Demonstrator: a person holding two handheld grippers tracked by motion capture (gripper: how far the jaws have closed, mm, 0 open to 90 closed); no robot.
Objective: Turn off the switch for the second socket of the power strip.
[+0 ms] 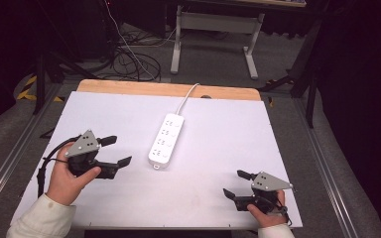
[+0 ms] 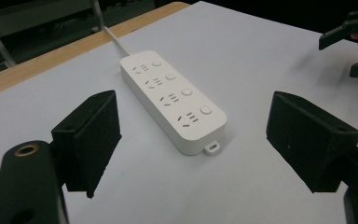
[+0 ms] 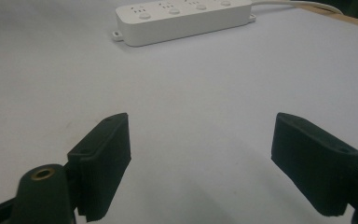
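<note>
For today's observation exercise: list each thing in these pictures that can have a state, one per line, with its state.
power strip: flat on the table, sockets up, all four empty, cord attached
left hand-held gripper: open, holding nothing
right hand-held gripper: open, holding nothing

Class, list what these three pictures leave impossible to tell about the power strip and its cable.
- Power strip switch positions: too small, high view.
- Cable plug end: the cable drops behind the table edge, high view.
- Strip's far end: cut off by the top edge, right gripper view.
</note>
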